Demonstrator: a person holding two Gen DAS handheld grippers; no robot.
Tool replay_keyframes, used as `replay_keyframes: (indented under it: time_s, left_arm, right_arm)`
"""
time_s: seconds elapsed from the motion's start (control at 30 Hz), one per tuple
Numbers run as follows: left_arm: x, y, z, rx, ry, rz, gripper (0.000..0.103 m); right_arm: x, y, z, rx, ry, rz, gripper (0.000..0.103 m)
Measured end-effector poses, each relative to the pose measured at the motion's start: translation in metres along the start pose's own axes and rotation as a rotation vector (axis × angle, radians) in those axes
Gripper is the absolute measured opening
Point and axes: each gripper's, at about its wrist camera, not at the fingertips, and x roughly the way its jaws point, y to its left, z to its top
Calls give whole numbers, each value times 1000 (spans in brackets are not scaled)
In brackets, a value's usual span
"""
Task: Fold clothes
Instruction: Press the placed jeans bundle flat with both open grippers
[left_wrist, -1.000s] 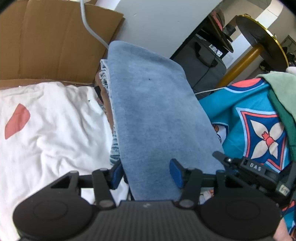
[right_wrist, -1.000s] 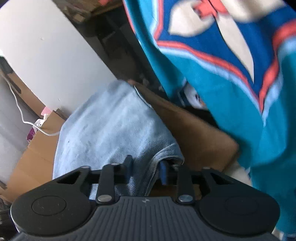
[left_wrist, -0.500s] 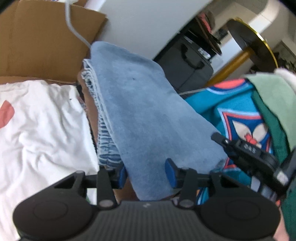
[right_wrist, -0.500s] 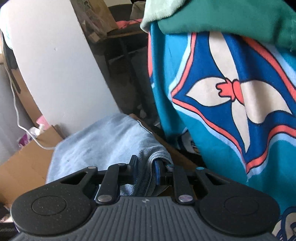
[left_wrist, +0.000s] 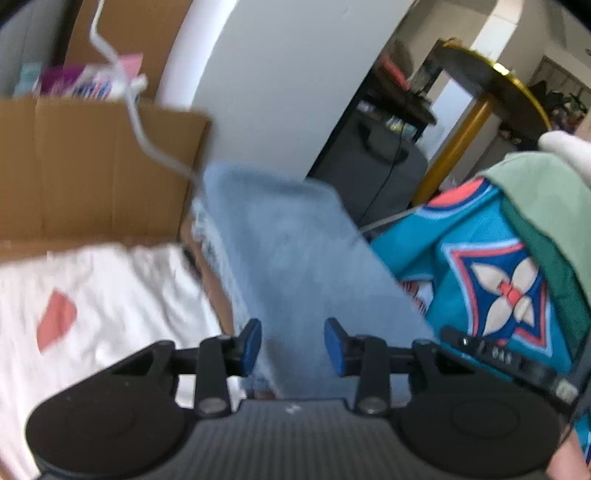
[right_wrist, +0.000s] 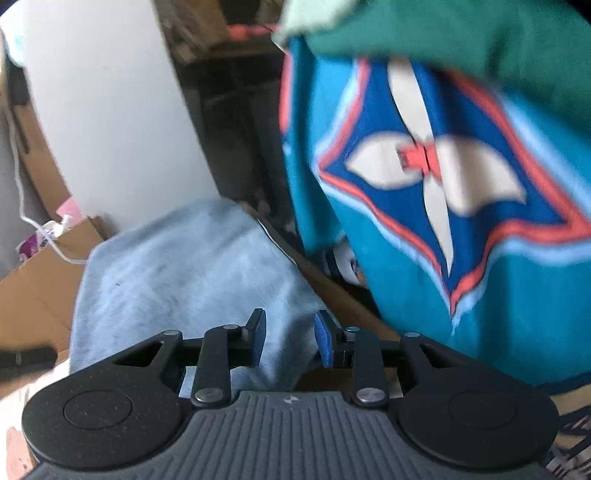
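While both views blurred, one folded light-blue denim piece (left_wrist: 295, 266) lay flat, frayed edge left, between a white garment (left_wrist: 110, 295) and a teal patterned one (left_wrist: 480, 280). Left gripper (left_wrist: 291, 347) and right gripper (right_wrist: 290, 338) each had jaws apart above the denim, holding nothing. One cardboard box (left_wrist: 92, 170) behind held packets.

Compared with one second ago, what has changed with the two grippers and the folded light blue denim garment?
The right gripper has opened and let go of the folded light blue denim garment, which it pinched before. The left gripper was open before and is open now. The garment lies folded as before.
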Motion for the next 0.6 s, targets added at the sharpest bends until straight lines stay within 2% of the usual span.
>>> replay_keyframes:
  time_s: [0.1, 0.23, 0.3, 0.43, 0.6]
  left_arm:
    - [3, -10, 7, 27, -17, -30, 36]
    - [23, -17, 4, 48, 10, -35, 32]
    - [35, -14, -2, 56, 36, -14, 31]
    - [55, -5, -10, 78, 104, 77, 10]
    - [57, -1, -14, 73, 132, 104, 8]
  right_arm:
    - [-9, 13, 4, -35, -10, 61, 31]
    - [-1, 31, -2, -86, 26, 122, 31]
    - [10, 37, -8, -100, 64, 124, 31]
    - [20, 33, -24, -106, 149, 105, 31]
    - [17, 35, -38, -158, 217, 94, 30]
